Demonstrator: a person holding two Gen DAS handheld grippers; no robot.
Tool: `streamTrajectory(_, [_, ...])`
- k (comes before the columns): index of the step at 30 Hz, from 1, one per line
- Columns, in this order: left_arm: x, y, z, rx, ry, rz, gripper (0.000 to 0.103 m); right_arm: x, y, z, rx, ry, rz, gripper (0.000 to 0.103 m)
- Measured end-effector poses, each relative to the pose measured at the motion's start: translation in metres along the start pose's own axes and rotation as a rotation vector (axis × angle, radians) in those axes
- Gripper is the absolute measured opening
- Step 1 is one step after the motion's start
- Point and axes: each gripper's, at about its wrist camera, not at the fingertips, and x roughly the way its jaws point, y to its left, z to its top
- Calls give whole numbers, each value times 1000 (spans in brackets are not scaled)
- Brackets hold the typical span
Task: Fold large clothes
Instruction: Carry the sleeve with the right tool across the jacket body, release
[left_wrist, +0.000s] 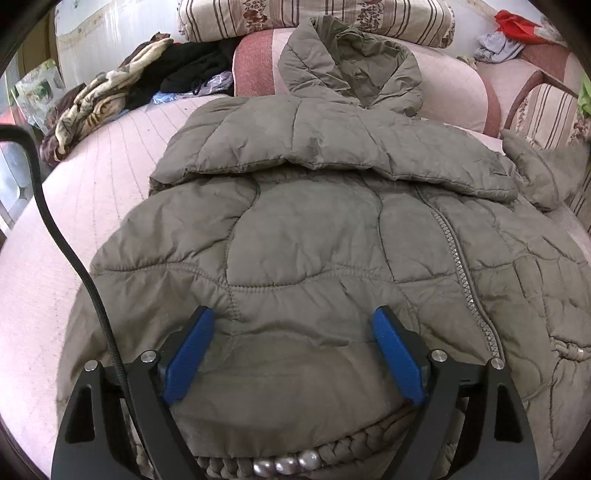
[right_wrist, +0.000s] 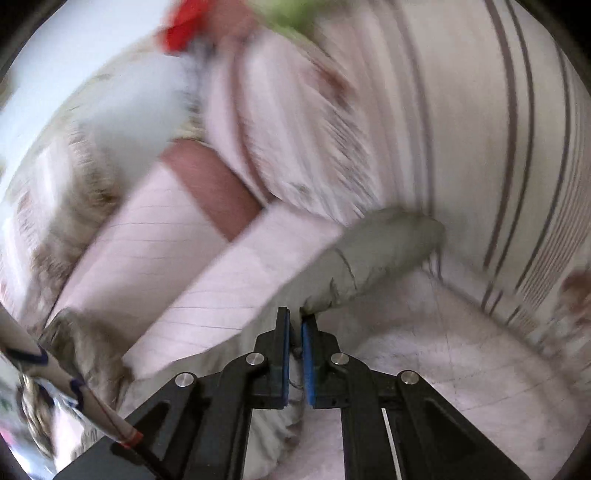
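A: Jacket (left_wrist: 314, 251), olive green and quilted, fills most of the left wrist view. It lies spread on a pale pink mattress (left_wrist: 92, 192). Its hood (left_wrist: 351, 70) points toward twelve o'clock, resting against a pink cushion (left_wrist: 258, 62).

B: Where are the sleeves?

A: One sleeve (left_wrist: 332, 147) is folded across the chest, running from nine o'clock to three o'clock. The zipper (left_wrist: 465, 273) runs down at about four o'clock. A braided hem with pearl-like beads (left_wrist: 288, 463) sits at six o'clock.

B: And the left gripper?

A: The left gripper (left_wrist: 295, 350) hovers over the lower part of the jacket, its blue pads (left_wrist: 192, 354) spread wide apart, holding nothing.

B: What lies around the jacket?

A: A heap of dark clothes and a patterned blanket (left_wrist: 103, 99) at ten o'clock, a striped floral quilt (left_wrist: 314, 18) at twelve o'clock, and red fabric (left_wrist: 517, 24) at one o'clock. A black cable (left_wrist: 55, 221) curves down at nine o'clock.

B: What does the right wrist view show?

A: It is heavily blurred. The right gripper (right_wrist: 295, 328) has its blue pads (right_wrist: 308, 362) nearly together, pinching the cuff end of the other sleeve (right_wrist: 376, 251), which stretches away toward one o'clock. Pink mattress (right_wrist: 443, 350) lies below it and striped bedding (right_wrist: 498, 147) at two o'clock. A red blur (right_wrist: 181, 29) sits at eleven o'clock.
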Motion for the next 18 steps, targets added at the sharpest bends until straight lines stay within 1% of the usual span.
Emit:
streamTrajectory(1, [-3, 0, 0, 0, -1, 5, 87, -19, 24, 2, -45, -20, 31, 7])
streamTrajectory(2, [-8, 1, 0, -4, -1, 6, 87, -30, 39, 1, -73, -29, 54, 7])
streamTrajectory(3, [-14, 5, 2, -15, 0, -5, 87, -46, 62, -1, -117, -39, 92, 7])
streamTrajectory(4, [-19, 7, 3, -25, -6, -13, 87, -61, 83, -6, -159, -45, 126, 7])
streamTrajectory(5, [-29, 14, 5, -45, -29, -17, 87, -71, 100, -11, -192, -46, 153, 7])
streamTrajectory(7, [-44, 26, 7, -69, -73, 7, 87, -91, 146, -28, -288, -42, 216, 7])
streamTrajectory(9, [-57, 40, 11, -90, -117, 53, 87, -103, 184, -50, -372, -31, 264, 7])
streamTrajectory(11, [-66, 60, 14, -129, -145, 98, 87, -107, 216, -78, -437, -5, 305, 7])
streamTrajectory(13, [-71, 77, 16, -172, -159, 121, 87, -100, 250, -115, -508, 53, 344, 7])
streamTrajectory(14, [-73, 86, 17, -190, -165, 138, 87, -96, 259, -131, -530, 78, 356, 7])
streamTrajectory(15, [-75, 97, 18, -209, -174, 167, 87, -90, 270, -150, -553, 111, 371, 7])
streamTrajectory(18, [-77, 121, 21, -250, -182, 203, 87, -59, 299, -207, -599, 224, 397, 7])
